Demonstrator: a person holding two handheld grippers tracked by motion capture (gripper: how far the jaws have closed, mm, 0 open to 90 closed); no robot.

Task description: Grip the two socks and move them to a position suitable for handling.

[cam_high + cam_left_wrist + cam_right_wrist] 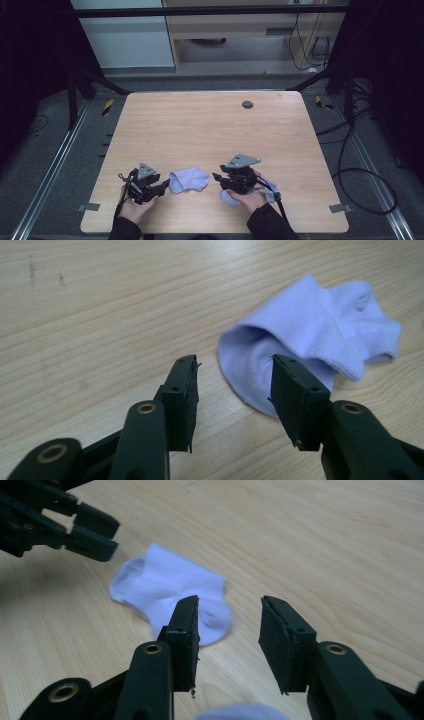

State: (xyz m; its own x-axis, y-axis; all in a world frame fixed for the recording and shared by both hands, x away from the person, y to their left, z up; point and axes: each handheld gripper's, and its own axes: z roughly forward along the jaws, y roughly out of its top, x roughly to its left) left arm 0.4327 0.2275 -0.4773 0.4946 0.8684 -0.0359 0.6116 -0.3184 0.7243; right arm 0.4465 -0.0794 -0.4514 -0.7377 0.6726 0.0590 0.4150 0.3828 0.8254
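Both tongs are standing partly open, gripping nothing. The lilac sock (189, 180) is lying on the surface between the left tongs (163, 186) and right tongs (218, 178); a second sock (231, 198) is lying under the right hand.

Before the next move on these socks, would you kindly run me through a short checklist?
1. Left tongs open, nothing between the jaws: ok.
2. Right tongs open, nothing clamped: ok.
3. Lavender sock lies loose on the table between both tongs, reachable: ok.
4. Left tongs lined up with the sock's open cuff: ok; one jaw is in front of it, contact cannot tell.
5. Second sock under the right hand, mostly hidden: how it lies, cannot tell.
6. Both tongs apart from each other: ok.
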